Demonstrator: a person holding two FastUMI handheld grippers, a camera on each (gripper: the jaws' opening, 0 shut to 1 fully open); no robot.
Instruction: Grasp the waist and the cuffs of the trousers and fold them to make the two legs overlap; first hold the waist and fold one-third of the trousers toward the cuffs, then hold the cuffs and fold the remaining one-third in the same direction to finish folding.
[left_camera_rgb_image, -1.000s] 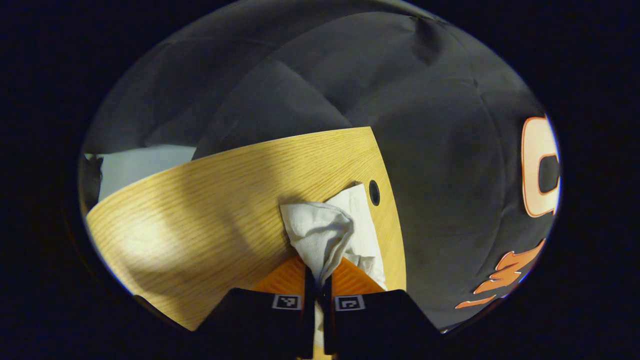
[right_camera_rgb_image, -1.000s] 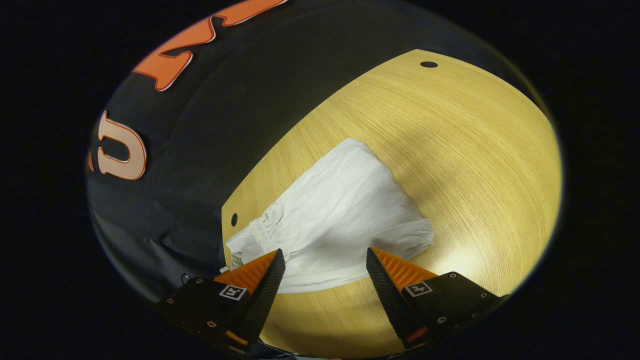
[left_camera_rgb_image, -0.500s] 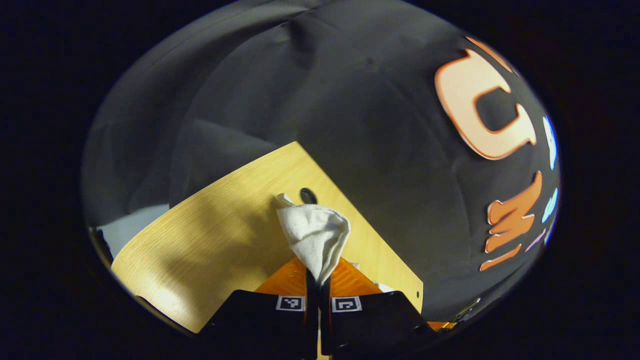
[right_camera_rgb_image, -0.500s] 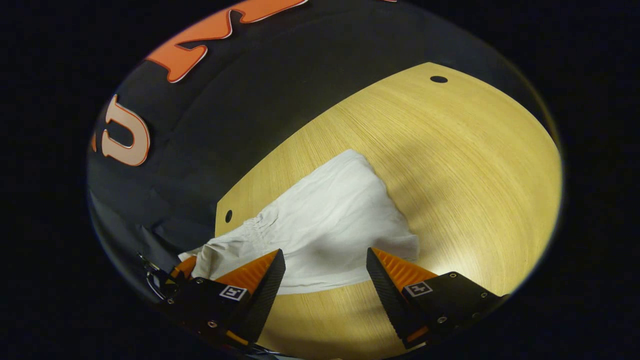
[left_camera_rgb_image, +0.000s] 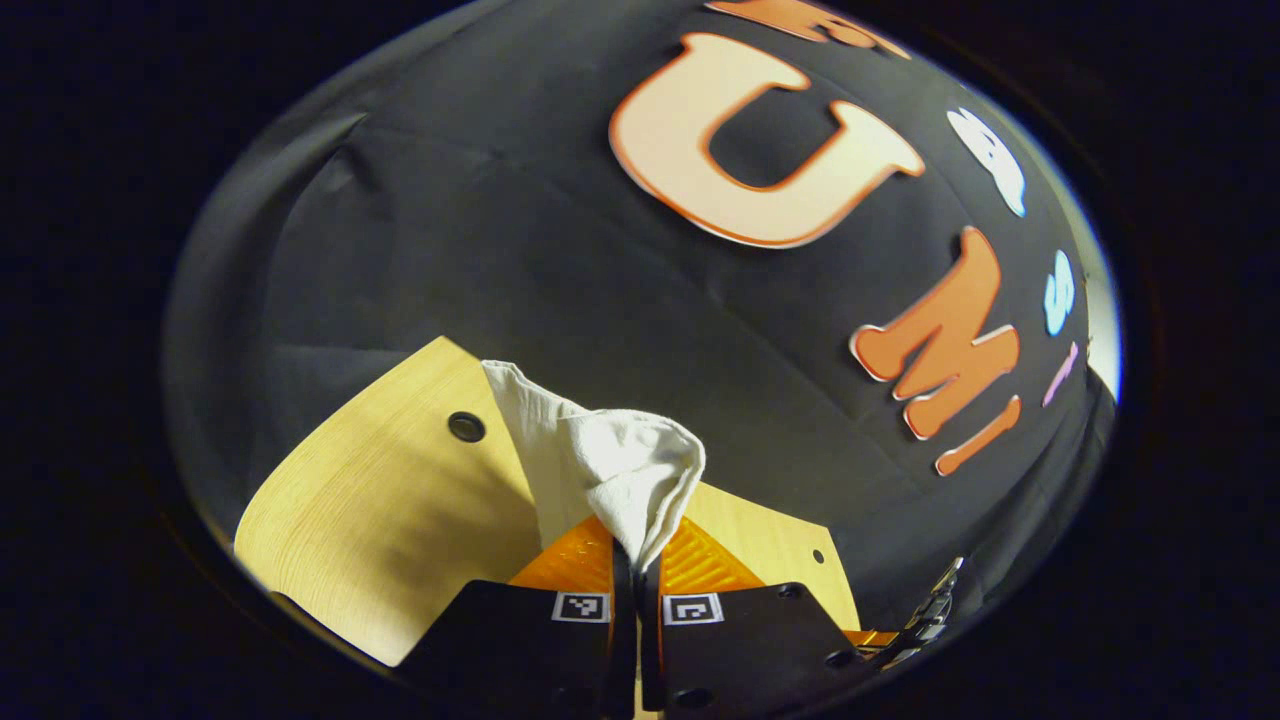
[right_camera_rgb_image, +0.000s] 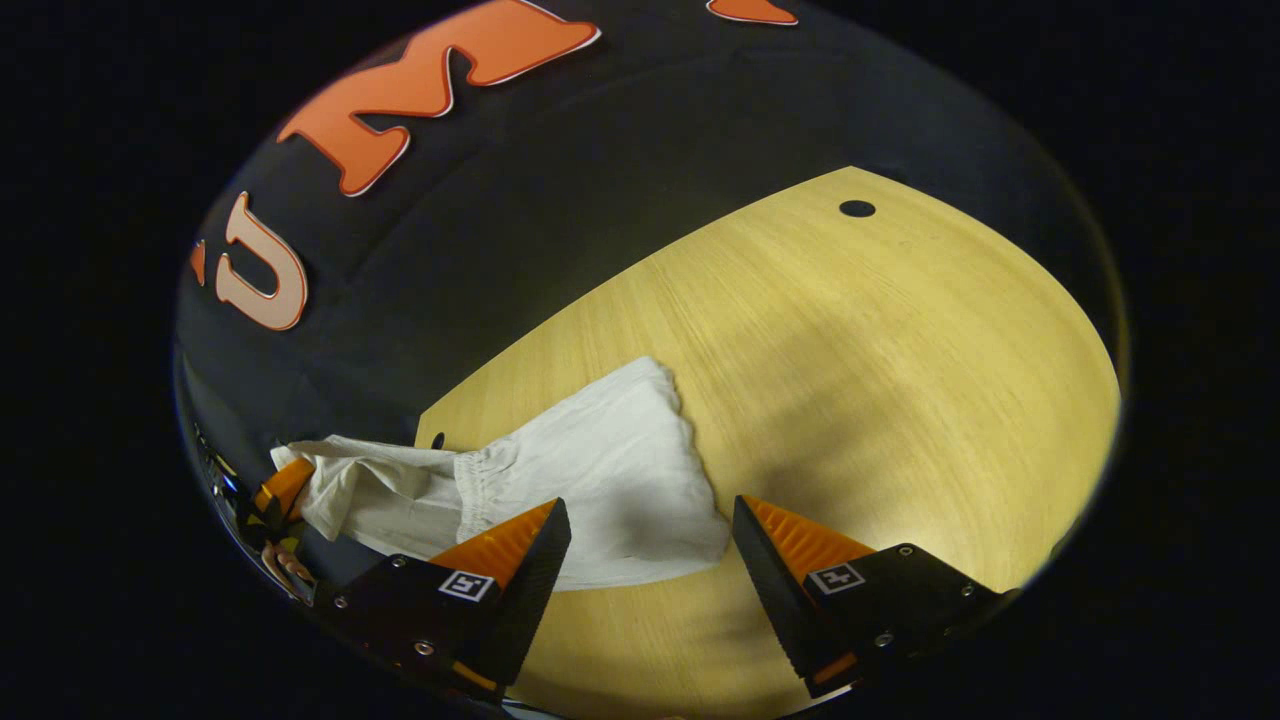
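Note:
White trousers (right_camera_rgb_image: 590, 480) lie on the light wooden table (right_camera_rgb_image: 850, 360), their gathered waist end drawn off toward the table's left edge. My left gripper (left_camera_rgb_image: 635, 565) is shut on a bunched fold of the trousers (left_camera_rgb_image: 610, 470), which rises from between its fingers. That left gripper (right_camera_rgb_image: 272, 497) also appears at the far left of the right gripper view, holding the cloth's end above the table edge. My right gripper (right_camera_rgb_image: 650, 525) hovers open over the near edge of the trousers, nothing between its fingers.
The table has a round hole near a corner (left_camera_rgb_image: 466, 427) and another at the far side (right_camera_rgb_image: 857, 208). Black cloth wall (left_camera_rgb_image: 560, 250) hangs close behind the table. Bare tabletop stretches to the right of the trousers.
My left gripper has swung and pulled the held cloth toward the table's corner; the trousers have slid left and stretched out. The right gripper stays open above them.

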